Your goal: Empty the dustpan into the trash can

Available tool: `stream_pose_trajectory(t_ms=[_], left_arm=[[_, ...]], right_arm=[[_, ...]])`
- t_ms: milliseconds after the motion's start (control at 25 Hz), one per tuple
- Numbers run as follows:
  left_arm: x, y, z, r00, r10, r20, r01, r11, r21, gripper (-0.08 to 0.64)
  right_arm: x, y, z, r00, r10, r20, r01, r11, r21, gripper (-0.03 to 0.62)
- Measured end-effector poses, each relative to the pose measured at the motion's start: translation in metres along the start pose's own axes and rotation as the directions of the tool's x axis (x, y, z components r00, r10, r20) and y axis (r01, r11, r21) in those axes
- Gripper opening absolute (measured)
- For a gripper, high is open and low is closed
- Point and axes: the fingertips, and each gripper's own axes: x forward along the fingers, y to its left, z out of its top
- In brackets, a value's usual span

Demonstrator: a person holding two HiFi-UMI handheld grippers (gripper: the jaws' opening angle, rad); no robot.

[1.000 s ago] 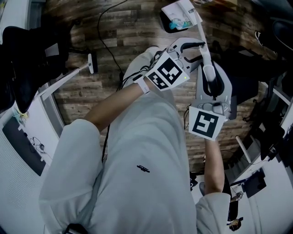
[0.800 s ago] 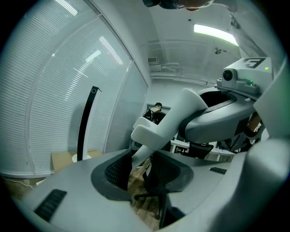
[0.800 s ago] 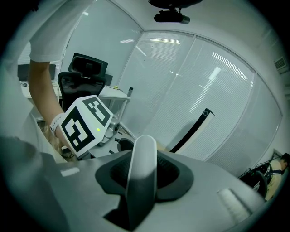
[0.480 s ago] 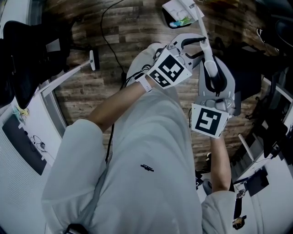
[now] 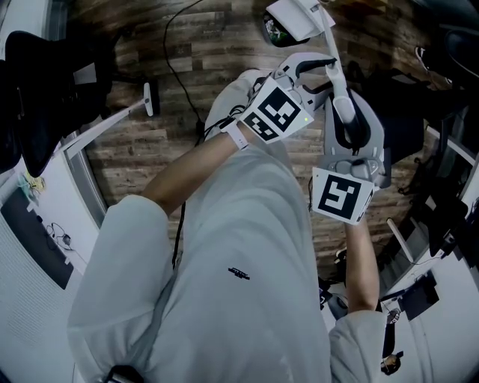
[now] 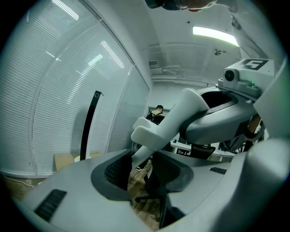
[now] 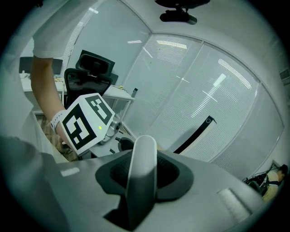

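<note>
Dustpan (image 5: 293, 16) ahead along its handle (image 5: 329, 49), over trash can (image 5: 270, 31) | left hand-held gripper (image 6: 141, 165) nearer, right hand-held gripper (image 7: 142, 170) behind | both clamp handle

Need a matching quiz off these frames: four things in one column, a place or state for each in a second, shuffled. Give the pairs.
Things
1. dustpan
2. right tool
3. black cable
4. black chair

Place or state
A. lies on the wood floor
B. shut on the dustpan's handle
C. at the left edge of the head view
D. raised at the top of the head view, over the trash can

Pairs: 1-D, 2-B, 3-A, 4-C
</note>
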Motion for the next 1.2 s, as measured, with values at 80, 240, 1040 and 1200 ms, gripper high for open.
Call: stream_pose_trajectory(t_ms=[80,240,1040,1200], left_arm=[[0.000,-0.002,0.003,1.000,-0.003,-0.001,0.003,1.000,0.006,0.141],[0.004,-0.005,0.010,1.000,-0.020,-0.004,0.020,0.999,0.026,0.141],[0.036,-0.042,0.039,0.980,-0.191,-0.056,0.197,0.975,0.106,0.143],[0.048,-0.055,0.040,0.968,-0.240,-0.070,0.247,0.962,0.113,0.143]], right_arm=[[-0.002,-0.002,0.001,1.000,-0.005,0.006,0.005,1.000,0.005,0.118],[-0.007,-0.010,0.004,1.000,-0.027,0.013,0.027,0.999,0.029,0.117],[-0.039,-0.051,-0.006,0.980,-0.195,-0.042,0.199,0.967,0.161,0.117],[-0.047,-0.061,-0.016,0.970,-0.235,-0.068,0.244,0.954,0.177,0.117]])
